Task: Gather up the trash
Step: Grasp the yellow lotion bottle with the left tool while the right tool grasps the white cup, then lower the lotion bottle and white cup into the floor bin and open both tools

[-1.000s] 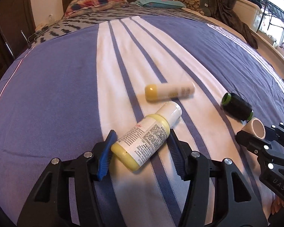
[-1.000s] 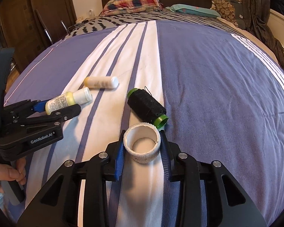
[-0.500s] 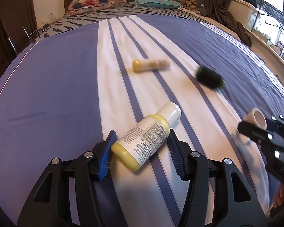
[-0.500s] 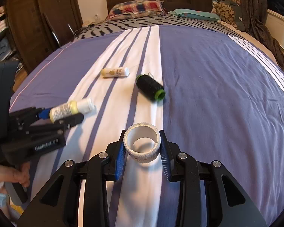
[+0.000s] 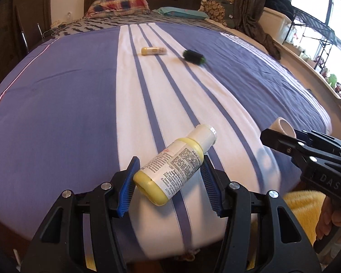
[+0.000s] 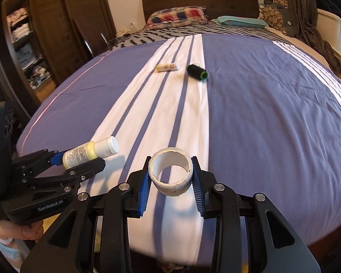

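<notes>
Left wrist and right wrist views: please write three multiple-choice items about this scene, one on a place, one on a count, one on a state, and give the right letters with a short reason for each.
1. Where does the black thread spool with green ends lie?
A. on the striped purple and white bedspread
B. on a pillow
C. between gripper fingers

2. How many loose items lie on the bedspread?
A. one
B. two
C. four

3. What does the right gripper hold?
A. nothing
B. a spoon
C. the white tape ring

Answers:
1 A, the spool rests on the bedspread.
2 B, only the spool and the small yellow-capped white tube lie there.
3 C, both pads press the ring, while the left gripper grips the yellow bottle with white cap.
</notes>
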The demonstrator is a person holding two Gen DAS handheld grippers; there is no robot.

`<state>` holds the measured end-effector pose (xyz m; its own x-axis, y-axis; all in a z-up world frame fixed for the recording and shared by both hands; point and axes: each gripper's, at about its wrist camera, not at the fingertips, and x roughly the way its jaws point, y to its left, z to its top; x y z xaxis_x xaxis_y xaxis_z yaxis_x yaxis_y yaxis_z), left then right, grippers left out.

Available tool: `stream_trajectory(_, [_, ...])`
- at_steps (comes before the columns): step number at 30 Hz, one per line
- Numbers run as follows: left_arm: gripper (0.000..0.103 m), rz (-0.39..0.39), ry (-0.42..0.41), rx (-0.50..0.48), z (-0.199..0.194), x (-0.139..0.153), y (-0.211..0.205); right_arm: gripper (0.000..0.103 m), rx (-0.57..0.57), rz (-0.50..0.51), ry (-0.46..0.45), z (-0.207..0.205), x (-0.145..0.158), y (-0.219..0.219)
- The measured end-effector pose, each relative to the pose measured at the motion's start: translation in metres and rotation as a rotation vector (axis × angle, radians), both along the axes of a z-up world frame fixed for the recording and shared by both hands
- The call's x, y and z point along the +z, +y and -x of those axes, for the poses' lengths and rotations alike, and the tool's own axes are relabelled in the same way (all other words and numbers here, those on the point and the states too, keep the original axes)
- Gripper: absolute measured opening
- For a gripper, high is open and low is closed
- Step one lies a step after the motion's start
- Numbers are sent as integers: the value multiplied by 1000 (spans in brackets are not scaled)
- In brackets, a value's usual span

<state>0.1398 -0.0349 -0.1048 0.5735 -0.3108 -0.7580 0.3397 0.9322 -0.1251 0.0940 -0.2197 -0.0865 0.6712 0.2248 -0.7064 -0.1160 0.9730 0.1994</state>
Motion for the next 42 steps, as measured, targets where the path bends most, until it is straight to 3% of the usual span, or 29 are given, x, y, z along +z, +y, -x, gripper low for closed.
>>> stream_trajectory(7, [52,17,1,-4,82,-12,9,34,15,-28,13,67,-15,1])
stream_trajectory(14, [52,-8,97,-21,132,-55,10,34,43,-21,76,106,-43,12])
stream_trajectory(30, [52,-93,391,-13,136,-171,4,34,76,7,355,106,-153,39])
stream_trajectory(34, [52,-84,439,-14,131,-185,3,34,73,-5,407,101,-169,40])
stream_trajectory(42, [52,-57,487,-21,128,-194,3,36,66,-22,423,93,-174,38])
